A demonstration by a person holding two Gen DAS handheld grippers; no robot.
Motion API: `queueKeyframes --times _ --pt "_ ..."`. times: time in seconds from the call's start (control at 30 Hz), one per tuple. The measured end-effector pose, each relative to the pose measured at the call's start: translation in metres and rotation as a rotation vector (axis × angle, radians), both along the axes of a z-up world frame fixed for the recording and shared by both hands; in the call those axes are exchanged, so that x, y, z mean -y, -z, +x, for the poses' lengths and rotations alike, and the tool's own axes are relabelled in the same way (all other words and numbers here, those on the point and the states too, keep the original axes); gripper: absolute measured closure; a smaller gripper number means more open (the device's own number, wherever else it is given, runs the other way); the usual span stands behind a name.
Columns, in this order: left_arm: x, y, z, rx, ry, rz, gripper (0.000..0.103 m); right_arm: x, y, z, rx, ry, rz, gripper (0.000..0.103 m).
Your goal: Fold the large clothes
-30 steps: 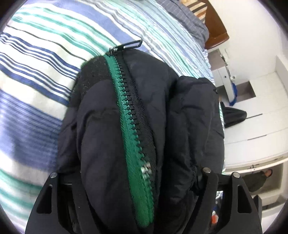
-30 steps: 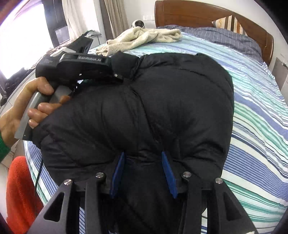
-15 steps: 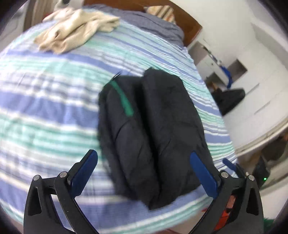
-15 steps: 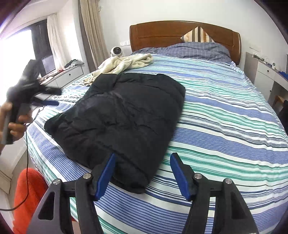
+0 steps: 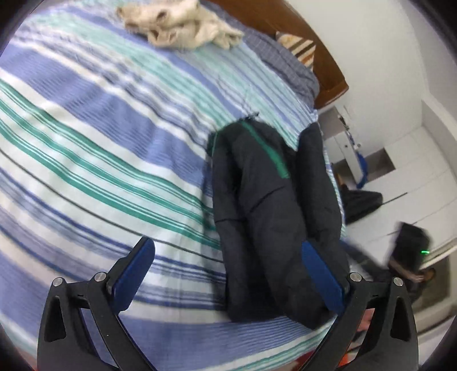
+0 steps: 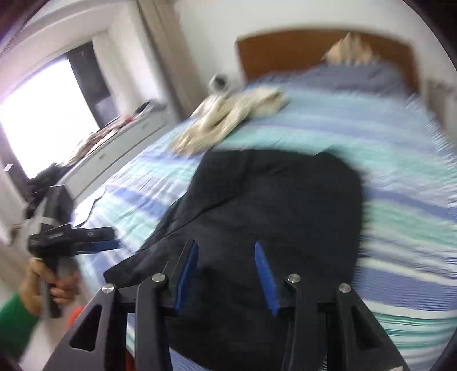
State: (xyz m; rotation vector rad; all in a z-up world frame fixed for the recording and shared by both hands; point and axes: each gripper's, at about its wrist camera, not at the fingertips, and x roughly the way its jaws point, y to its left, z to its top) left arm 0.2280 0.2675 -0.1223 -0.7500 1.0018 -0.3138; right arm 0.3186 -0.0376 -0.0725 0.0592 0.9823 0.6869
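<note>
Black and padded, the jacket (image 6: 271, 217) is laid folded on the striped bed (image 5: 85, 148), its long axis running away from both grippers toward the headboard (image 6: 322, 54). Its near end is found just ahead of the right gripper (image 6: 225, 274), which is the nearer tool; from the left gripper (image 5: 228, 274) the jacket is seen off to the right, with bare sheet ahead of that tool. A green zip band (image 5: 265, 148) is shown along the fold on the left-facing side.

The left jaws are spread wide with nothing between them, having just been opening. The right jaws have just been closing and stand partly apart; the jacket is seen behind them, but through the blur it probably is not pinched.

A cream blanket (image 5: 182, 25) is heaped near the pillow (image 5: 300, 48). Beyond it a window (image 6: 48, 122), curtain (image 6: 168, 62) and low white cabinet (image 6: 114, 142) are visible.
</note>
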Motion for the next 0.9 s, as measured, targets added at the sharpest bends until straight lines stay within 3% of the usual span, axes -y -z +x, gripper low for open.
queueKeyframes --times 0.07,0.3,0.4,0.5,0.57,0.73,0.77,0.83,0.87,0.9 --pt "0.006 0.016 0.007 -0.018 0.036 -0.060 0.001 -0.022 0.029 0.006 -0.006 -0.029 -0.075 0.060" --pt "0.025 0.038 0.049 0.003 0.184 -0.289 0.001 -0.037 0.040 0.002 0.044 -0.043 -0.171 0.060" --pt "0.051 0.038 0.071 -0.022 0.291 -0.247 0.001 -0.035 0.045 -0.001 0.061 -0.031 -0.164 0.060" --pt "0.082 0.042 0.089 -0.066 0.379 -0.092 0.001 -0.033 0.047 -0.005 0.070 -0.018 -0.157 0.060" --pt "0.093 0.047 0.095 -0.092 0.400 -0.043 0.000 -0.031 0.048 -0.007 0.077 -0.016 -0.153 0.060" --pt "0.094 0.050 0.100 -0.120 0.372 -0.045 0.000 -0.029 0.034 -0.030 0.106 -0.016 -0.178 0.060" --pt "0.094 0.050 0.100 -0.126 0.369 -0.042 0.000 -0.019 0.025 -0.036 0.098 -0.008 -0.157 0.057" --pt "0.095 0.049 0.099 -0.128 0.365 -0.034 0.000 0.006 0.013 -0.047 0.104 0.023 -0.104 0.040" --pt "0.096 0.049 0.098 -0.124 0.364 -0.029 0.000 0.032 0.004 -0.055 0.131 0.074 -0.073 0.023" --pt "0.096 0.049 0.096 -0.121 0.364 -0.025 0.000 0.048 0.001 -0.058 0.147 0.111 -0.063 0.015"
